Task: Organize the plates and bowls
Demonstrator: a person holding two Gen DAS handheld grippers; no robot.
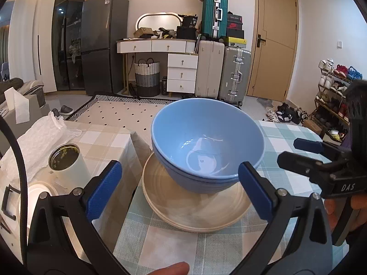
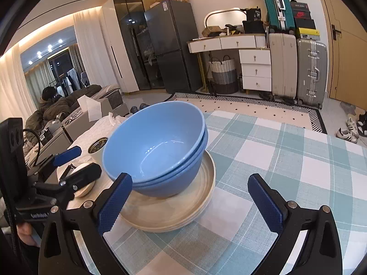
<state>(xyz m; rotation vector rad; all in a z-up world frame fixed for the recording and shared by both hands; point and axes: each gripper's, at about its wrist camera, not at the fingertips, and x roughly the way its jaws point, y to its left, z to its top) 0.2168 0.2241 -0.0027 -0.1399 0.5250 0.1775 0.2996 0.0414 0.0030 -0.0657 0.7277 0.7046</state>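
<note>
Bowls (image 1: pixel 207 144) in pale blue, two nested one inside the other, sit on a short stack of cream plates (image 1: pixel 195 208) near the left edge of the worktop (image 1: pixel 286 133), which wears a teal-and-white checked cloth.

Furthest left in the left wrist view, a white canister (image 1: pixel 68 162) with an open top stands just beside the stack on a neighbouring beige-checked surface, with bubble wrap (image 1: pixel 39 135) behind it.

Next comes the left tool (image 1: pixel 180 190): its jaws stand wide, blue pads on either side of the stack's near edge and touching nothing. The right tool (image 2: pixel 189 202) is likewise wide and holds nothing, and lies to the right of the stack.

The bowls look glossy and rigid, probably melamine or glazed ceramic, so likely slippery and liable to chip if knocked. Their walls are thin, so the rim is the sensible place to pinch, one pad inside and one outside. The plates look heavier and lie flat; their rims overhang slightly, which should give a pad a lip to get under. The whole pile seems already gathered, though the top bowl tilts a little.
</note>
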